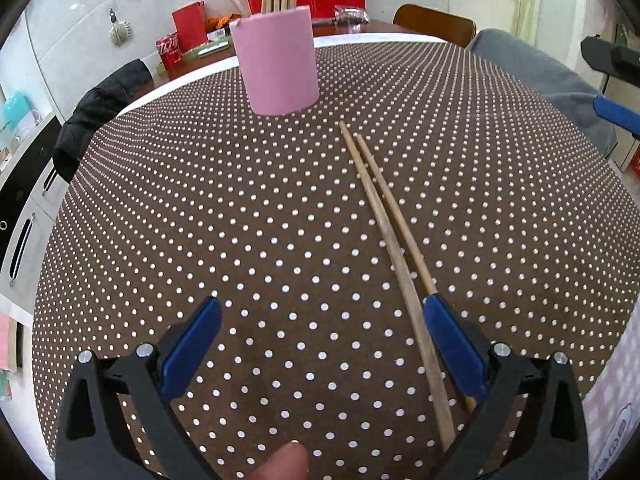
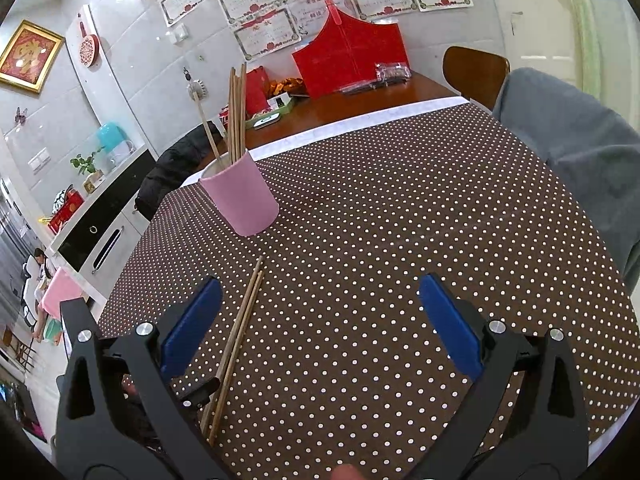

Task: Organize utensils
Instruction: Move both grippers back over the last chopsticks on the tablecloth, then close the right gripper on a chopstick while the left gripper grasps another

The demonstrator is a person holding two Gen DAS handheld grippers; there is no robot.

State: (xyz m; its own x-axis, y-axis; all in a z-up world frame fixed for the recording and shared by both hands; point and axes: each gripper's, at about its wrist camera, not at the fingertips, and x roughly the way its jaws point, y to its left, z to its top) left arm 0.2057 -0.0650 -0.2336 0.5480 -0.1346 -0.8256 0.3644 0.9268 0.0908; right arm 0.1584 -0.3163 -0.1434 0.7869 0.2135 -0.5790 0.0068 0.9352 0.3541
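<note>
— Left wrist view: what did the surface look like?
— Dotted brown tablecloth (image 1: 240,208), tiled wall w/ certificates (image 2: 260,28) behind. Left claw (image 1: 320,320) spread apart, chopsticks (image 1: 384,208) by its right finger; pink cup (image 1: 276,64) ahead.
— Right claw (image 2: 320,300)?
— Also spread, empty; cloth ahead bare, white edge (image 2: 360,120) beyond.

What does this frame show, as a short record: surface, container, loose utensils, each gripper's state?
surface: brown polka-dot tablecloth
container: pink cup, upright, holding several wooden chopsticks
loose utensils: two chopsticks lying side by side on the cloth, not yet in the cup
left gripper: open, low over the cloth, its right finger beside the pair's near ends
right gripper: open, holding nothing
</note>
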